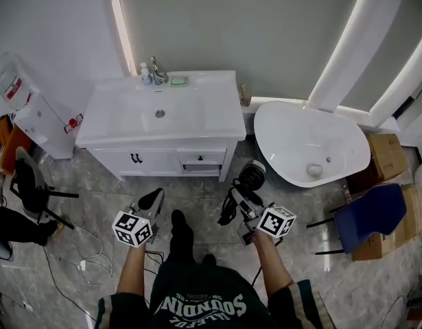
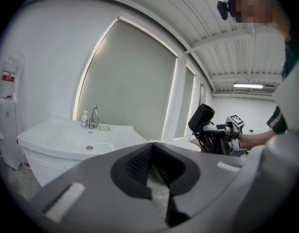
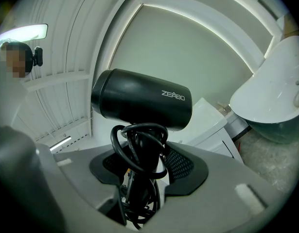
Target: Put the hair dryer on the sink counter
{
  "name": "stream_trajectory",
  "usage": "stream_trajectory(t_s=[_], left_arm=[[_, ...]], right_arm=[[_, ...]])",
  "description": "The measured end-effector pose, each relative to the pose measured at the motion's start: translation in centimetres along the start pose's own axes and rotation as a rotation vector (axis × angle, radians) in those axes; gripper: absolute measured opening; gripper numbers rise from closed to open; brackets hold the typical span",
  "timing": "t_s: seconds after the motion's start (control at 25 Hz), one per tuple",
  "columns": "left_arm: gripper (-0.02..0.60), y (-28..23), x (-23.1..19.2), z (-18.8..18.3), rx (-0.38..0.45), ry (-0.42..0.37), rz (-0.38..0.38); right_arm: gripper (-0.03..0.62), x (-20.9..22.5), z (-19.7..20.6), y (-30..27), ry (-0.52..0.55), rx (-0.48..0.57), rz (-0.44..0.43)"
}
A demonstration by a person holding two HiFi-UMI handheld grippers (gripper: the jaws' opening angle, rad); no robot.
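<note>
The black hair dryer (image 1: 252, 175) is held up by its handle in my right gripper (image 1: 242, 201), with its cord looped around the handle. In the right gripper view the jaws are shut on that handle (image 3: 142, 161), and the dryer's barrel (image 3: 139, 101) lies crosswise above them. My left gripper (image 1: 153, 199) is shut and holds nothing; its pads meet in its own view (image 2: 150, 152). The white sink counter (image 1: 217, 115) stands ahead of both grippers, across a strip of floor. From the left gripper's side the hair dryer (image 2: 201, 116) shows to the right of the counter (image 2: 122, 135).
A faucet (image 1: 156, 70), a small bottle (image 1: 145, 74) and a green soap (image 1: 178, 81) sit at the counter's back edge. A white bathtub (image 1: 310, 142) is on the right, with a blue chair (image 1: 368, 214) and cardboard boxes (image 1: 389, 156) beyond. A water dispenser (image 1: 22, 108), a black chair (image 1: 29, 184) and floor cables (image 1: 87, 252) are on the left.
</note>
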State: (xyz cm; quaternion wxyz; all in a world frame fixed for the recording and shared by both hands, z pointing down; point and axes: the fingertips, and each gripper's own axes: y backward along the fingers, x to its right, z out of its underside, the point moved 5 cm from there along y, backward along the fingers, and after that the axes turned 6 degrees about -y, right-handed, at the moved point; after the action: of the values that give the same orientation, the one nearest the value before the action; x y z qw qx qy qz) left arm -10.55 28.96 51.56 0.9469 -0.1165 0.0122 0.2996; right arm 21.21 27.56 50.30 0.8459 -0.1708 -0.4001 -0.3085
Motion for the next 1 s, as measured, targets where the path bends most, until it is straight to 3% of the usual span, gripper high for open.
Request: stream_trajectory(t_s=[0.28, 0.6, 1.0], left_arm=[[0.051, -6.4, -4.3, -0.6, -0.006, -0.002, 0.032], [0.051, -15.7, -14.1, -3.3, -0.016, -0.013, 0.088], [0.051, -26.8, -25.8, -8.5, -0.032, -0.061, 0.196]], right_arm=[[0.207, 3.2, -2.9, -4.9, 0.000, 0.008, 0.025], [0.207, 6.8, -6.9, -15.9, -0.003, 0.023, 0.072], [0.207, 7.7, -13.7, -30.9, 0.015, 0.062, 0.116]])
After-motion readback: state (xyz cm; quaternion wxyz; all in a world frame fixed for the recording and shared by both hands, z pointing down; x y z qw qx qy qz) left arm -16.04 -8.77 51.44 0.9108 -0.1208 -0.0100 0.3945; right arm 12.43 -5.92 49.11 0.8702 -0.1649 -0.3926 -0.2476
